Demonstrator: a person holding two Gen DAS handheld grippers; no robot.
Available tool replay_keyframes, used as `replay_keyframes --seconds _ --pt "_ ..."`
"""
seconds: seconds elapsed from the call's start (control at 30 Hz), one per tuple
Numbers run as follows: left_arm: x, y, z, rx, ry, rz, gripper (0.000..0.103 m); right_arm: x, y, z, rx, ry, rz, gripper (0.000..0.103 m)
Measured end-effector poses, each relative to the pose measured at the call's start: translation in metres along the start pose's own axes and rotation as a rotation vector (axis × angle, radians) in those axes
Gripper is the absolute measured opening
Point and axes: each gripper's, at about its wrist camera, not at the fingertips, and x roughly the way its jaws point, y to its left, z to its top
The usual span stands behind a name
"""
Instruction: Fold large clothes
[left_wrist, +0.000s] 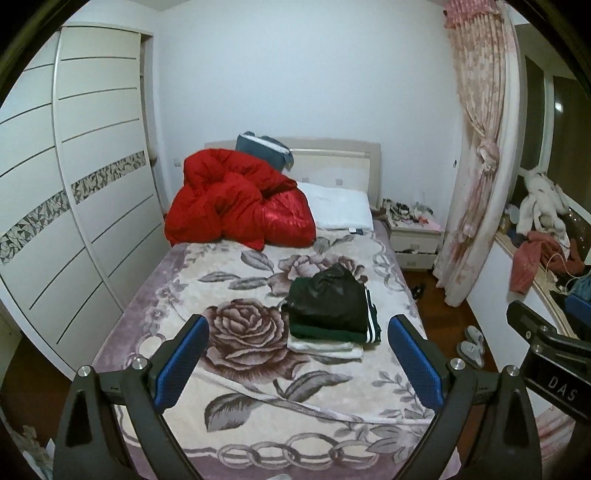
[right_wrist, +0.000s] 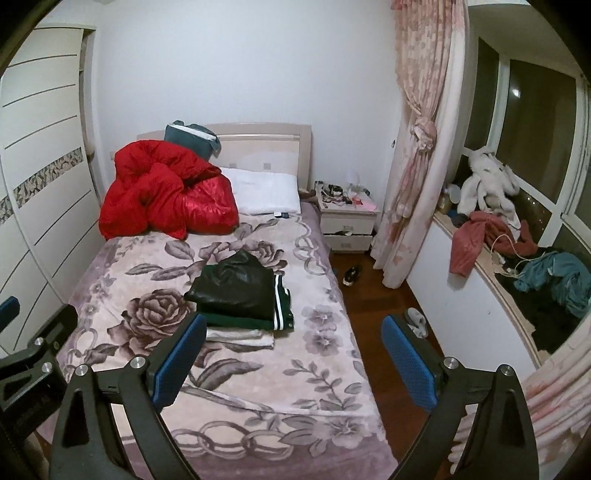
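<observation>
Both views, same bed. Left wrist: our left gripper (left_wrist: 298, 356) spread wide, empty, folded clothes (left_wrist: 330, 310) stacked mid-bed (left_wrist: 229, 266). Right wrist: our right gripper (right_wrist: 293, 356) spread too, clothes (right_wrist: 242, 299) left of center.

Both wrist views high, facing bed (left_wrist: 258, 369), overlapping

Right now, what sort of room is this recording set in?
A home bedroom: a bed with a floral blanket, a white wardrobe beside it, and a cluttered nightstand by the pink curtain.
</observation>
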Motion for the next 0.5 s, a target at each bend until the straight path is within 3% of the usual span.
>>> replay_keyframes --seconds 0.5 --pt "-0.014 0.004 -0.004 -0.018 -0.017 0.02 0.1 -0.018 0.006 -0.003 -0.014 -0.028 0.0 0.101"
